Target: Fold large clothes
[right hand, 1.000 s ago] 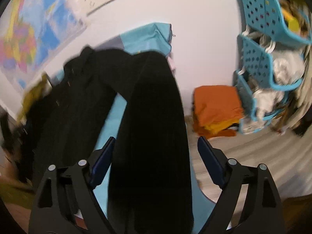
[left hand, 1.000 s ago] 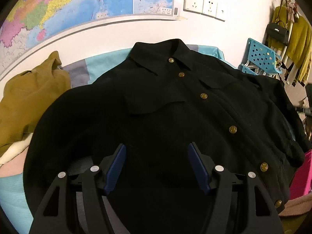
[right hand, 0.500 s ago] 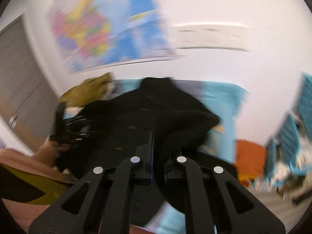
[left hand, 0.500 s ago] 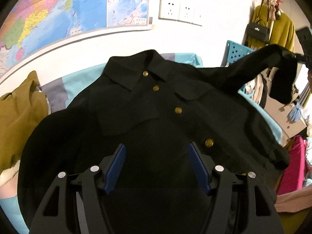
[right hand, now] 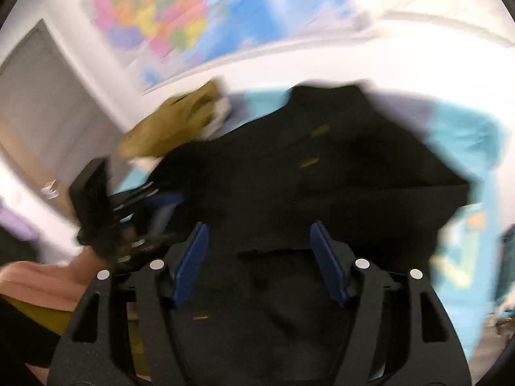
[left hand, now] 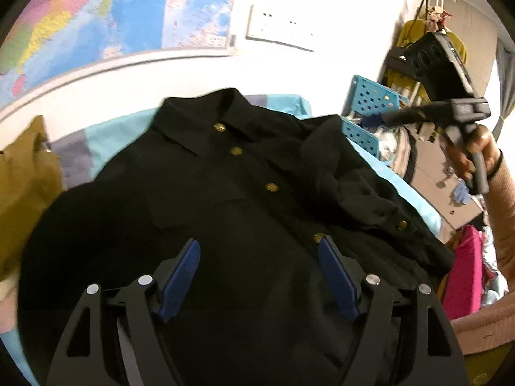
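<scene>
Black button-up jacket [left hand: 244, 199] lies face up on a light-blue bed sheet [left hand: 106, 135], collar toward the wall, right sleeve [left hand: 363, 189] bunched across its chest. Left claw [left hand: 257, 273] hovers above its lower front, jaws spread wide, holding nothing. Right claw [right hand: 259, 257] is likewise wide apart and empty over the jacket. Farther off, a mustard garment [left hand: 22, 186] lies beside it, a wall map [left hand: 112, 16] behind.

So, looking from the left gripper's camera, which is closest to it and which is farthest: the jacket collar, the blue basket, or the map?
1. The black jacket's collar, straight ahead past the open left gripper.
2. The blue basket, off to the right, beyond the bed.
3. The map, high on the back wall, upper left.
</scene>
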Demonstrator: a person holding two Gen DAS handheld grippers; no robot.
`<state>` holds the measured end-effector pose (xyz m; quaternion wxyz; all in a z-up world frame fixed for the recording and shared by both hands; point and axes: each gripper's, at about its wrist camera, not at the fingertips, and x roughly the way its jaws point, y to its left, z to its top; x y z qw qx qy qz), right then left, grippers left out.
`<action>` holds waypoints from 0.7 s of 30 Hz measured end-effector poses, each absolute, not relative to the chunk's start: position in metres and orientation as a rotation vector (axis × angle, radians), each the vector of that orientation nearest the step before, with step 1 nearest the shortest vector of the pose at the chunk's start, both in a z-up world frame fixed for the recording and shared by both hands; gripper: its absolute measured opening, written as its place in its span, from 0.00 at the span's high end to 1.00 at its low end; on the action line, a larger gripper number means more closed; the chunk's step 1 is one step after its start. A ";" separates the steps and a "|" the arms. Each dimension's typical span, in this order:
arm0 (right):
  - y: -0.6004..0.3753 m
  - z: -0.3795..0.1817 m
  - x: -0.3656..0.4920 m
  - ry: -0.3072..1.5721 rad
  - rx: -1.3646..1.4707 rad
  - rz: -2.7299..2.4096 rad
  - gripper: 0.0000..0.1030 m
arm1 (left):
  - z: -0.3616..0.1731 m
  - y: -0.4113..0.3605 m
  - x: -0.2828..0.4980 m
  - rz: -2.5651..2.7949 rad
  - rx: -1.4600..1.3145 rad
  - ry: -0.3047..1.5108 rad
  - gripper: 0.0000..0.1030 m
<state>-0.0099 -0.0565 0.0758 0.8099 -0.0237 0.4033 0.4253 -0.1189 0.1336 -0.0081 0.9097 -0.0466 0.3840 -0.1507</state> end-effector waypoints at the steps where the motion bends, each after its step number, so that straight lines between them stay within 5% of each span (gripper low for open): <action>1: -0.072 0.076 -0.005 0.832 -0.034 0.852 0.35 | -0.009 0.132 -0.115 -0.326 -0.105 0.797 0.28; 12: -0.140 -0.003 0.073 0.896 0.171 0.575 0.40 | -0.033 0.060 -0.044 -0.514 -0.199 0.985 0.26; 13: -0.135 -0.003 0.079 0.892 0.176 0.588 0.41 | -0.038 0.057 -0.033 -0.520 -0.230 1.011 0.32; 16: -0.120 0.005 0.095 0.857 0.118 0.583 0.64 | -0.049 0.054 -0.015 -0.507 -0.243 1.062 0.81; 19: -0.117 0.027 0.103 0.794 0.073 0.573 0.78 | -0.037 0.067 -0.016 -0.510 -0.240 1.018 0.89; 21: -0.116 0.035 0.113 0.783 0.088 0.589 0.78 | -0.025 0.084 -0.020 -0.498 -0.246 0.986 0.90</action>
